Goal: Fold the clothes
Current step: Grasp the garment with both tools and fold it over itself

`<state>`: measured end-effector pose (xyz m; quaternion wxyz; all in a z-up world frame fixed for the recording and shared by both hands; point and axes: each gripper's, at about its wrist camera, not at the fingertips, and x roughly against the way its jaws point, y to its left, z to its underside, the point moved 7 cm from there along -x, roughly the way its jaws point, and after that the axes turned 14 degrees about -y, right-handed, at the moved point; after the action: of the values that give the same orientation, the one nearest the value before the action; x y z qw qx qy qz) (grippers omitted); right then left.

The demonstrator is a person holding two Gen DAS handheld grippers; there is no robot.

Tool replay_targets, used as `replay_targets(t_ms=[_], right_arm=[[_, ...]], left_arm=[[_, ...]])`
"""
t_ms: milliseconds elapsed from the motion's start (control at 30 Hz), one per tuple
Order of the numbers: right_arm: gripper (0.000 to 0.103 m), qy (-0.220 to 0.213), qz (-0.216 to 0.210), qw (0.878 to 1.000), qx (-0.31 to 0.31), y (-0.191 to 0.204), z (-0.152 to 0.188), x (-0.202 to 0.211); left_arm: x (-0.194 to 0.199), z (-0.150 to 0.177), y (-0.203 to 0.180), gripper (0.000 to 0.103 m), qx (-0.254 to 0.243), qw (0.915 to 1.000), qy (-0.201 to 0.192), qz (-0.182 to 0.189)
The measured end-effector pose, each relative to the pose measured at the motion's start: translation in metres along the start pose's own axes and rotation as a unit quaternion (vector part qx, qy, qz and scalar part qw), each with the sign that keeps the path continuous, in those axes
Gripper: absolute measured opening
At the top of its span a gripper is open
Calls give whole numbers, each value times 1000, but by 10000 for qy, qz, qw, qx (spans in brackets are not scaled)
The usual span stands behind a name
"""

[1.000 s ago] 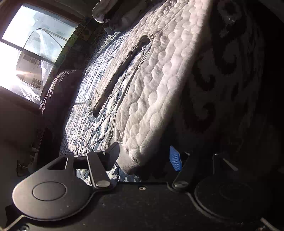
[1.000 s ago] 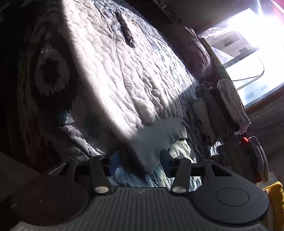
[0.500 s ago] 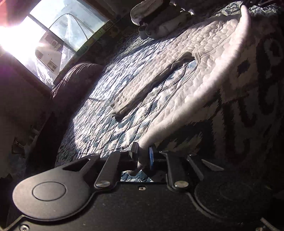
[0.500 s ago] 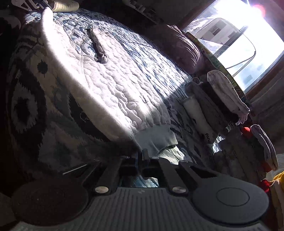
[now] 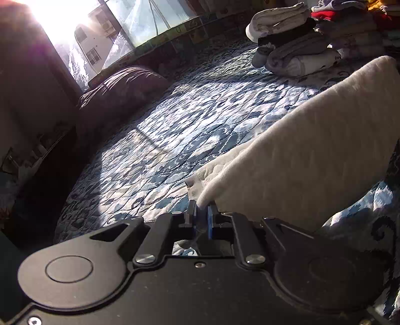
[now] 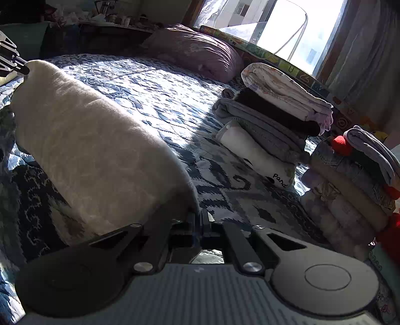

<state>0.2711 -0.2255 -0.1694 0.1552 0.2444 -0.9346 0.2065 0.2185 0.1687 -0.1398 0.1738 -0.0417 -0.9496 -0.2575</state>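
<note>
A cream quilted garment (image 5: 307, 160) is stretched between my two grippers, lifted above the blue patterned bedspread (image 5: 190, 120). My left gripper (image 5: 201, 215) is shut on one corner of its hem. In the right wrist view the same garment (image 6: 95, 150) spans from the far left to my right gripper (image 6: 198, 222), which is shut on the other corner. The left gripper's tip (image 6: 12, 62) shows at that view's far left edge, holding the cloth. The garment's lower part hangs out of sight.
A stack of folded clothes (image 6: 275, 120) stands on the bed to the right, with a second pile (image 6: 355, 180) nearer the edge. A purple pillow (image 5: 120, 92) lies by the bright window (image 5: 140, 22). Sunlit bedspread stretches between pillow and garment.
Both grippers went from open around the hem to shut on it, then lifted the garment off the bed; both views have swung up toward the window.
</note>
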Motion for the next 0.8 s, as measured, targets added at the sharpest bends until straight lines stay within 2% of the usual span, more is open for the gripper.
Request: replay_targets(t_ms=[200,433,800], right_arm=[[3,137,69,9994,-304,-15,6,-32],[3,452,-38,9978,-477,-19,15,-62],[3,594,-53,9926,-1056,-29,21,-74]], left_arm=[[-44,-13,7,7,-67,9999,139,-41],[-81,-22,12,7,-280,9990,355,-44],[-122,-17,11,7,-338,9971,649,186]])
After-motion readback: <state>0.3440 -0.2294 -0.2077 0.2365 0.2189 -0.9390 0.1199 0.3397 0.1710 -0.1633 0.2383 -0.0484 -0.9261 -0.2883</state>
